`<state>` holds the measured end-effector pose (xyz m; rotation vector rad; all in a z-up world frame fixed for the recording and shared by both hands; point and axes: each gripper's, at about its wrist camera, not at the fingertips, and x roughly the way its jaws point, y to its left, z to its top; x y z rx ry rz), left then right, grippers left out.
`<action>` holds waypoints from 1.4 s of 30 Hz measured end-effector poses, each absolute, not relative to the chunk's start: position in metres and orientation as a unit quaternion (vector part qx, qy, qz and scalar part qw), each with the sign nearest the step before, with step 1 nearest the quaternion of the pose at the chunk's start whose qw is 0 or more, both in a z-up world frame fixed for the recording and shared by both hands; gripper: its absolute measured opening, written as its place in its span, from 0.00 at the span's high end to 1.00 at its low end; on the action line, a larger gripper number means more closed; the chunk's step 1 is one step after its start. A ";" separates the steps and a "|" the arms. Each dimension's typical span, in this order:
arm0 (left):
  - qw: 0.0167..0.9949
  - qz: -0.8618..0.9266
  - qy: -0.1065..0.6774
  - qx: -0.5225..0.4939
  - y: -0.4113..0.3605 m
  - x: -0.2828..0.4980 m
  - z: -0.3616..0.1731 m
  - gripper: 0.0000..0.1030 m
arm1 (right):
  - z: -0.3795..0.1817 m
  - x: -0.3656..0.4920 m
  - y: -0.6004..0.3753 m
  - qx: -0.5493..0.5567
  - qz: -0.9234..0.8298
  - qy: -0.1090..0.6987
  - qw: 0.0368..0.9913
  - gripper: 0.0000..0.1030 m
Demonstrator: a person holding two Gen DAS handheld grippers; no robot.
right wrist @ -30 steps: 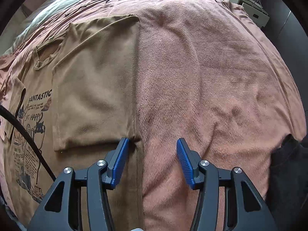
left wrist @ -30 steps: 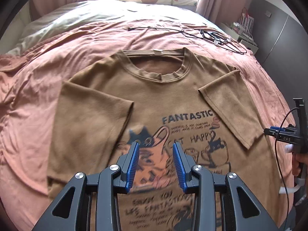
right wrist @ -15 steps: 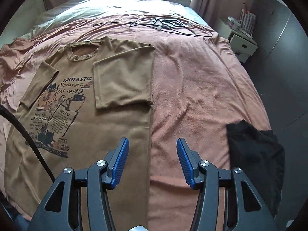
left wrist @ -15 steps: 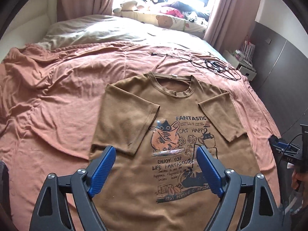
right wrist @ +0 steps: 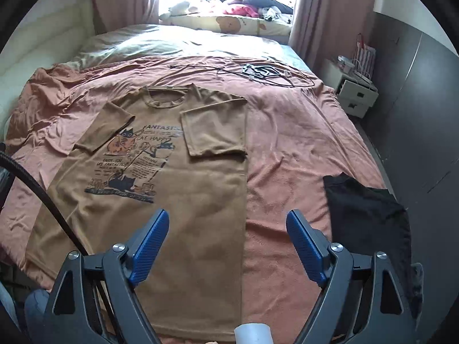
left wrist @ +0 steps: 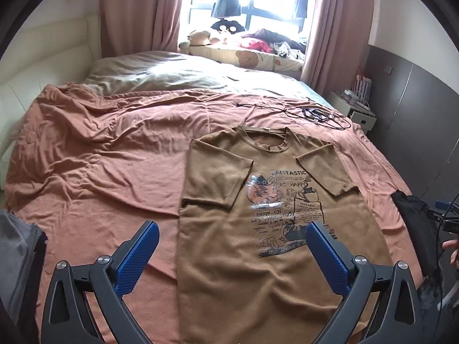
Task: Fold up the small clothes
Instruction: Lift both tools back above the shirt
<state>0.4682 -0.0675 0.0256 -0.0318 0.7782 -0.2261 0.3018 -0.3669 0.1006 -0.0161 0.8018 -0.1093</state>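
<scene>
My left gripper [left wrist: 232,253] and right gripper [right wrist: 226,242] both hang spread wide above the bed, their jaws having just been opening — nothing between them. The brown T-shirt [left wrist: 258,258] lies flat near the bed's foot edge, print up, both sleeves folded inward. A black garment [right wrist: 370,218] sits by the right edge; cables [right wrist: 258,71] lie further up.

We see a tan-brown T-shirt [left wrist: 258,272] with a dark navy print — cats, an orange mug and the word FANTASTIC — on a salmon-pink blanket [left wrist: 100,157]. Both the left gripper [left wrist: 232,253] and the right gripper [right wrist: 228,243] have ribbed blue pads on black frames. A black garment [right wrist: 370,215] lies beside the shirt — curtains [left wrist: 137,14] are dusty pink, and the pillow [left wrist: 252,58] is cream with brown bears.
</scene>
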 end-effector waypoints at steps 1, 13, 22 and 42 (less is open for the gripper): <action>0.920 -0.107 0.376 -0.015 -0.063 0.460 0.026 0.00 | 0.101 0.293 -0.366 -0.005 -0.051 0.387 0.921 0.18; 0.937 -0.109 0.330 0.024 -0.036 0.359 0.026 0.00 | 0.089 0.199 -0.378 0.010 -0.028 0.379 0.925 0.18; 0.937 -0.101 0.335 -0.001 -0.018 0.313 0.002 0.00 | 0.063 0.150 -0.377 0.023 -0.042 0.376 0.925 0.18; 0.902 -0.089 0.418 -0.056 0.024 0.288 -0.089 0.01 | -0.020 0.114 -0.411 0.136 -0.027 0.393 0.909 0.17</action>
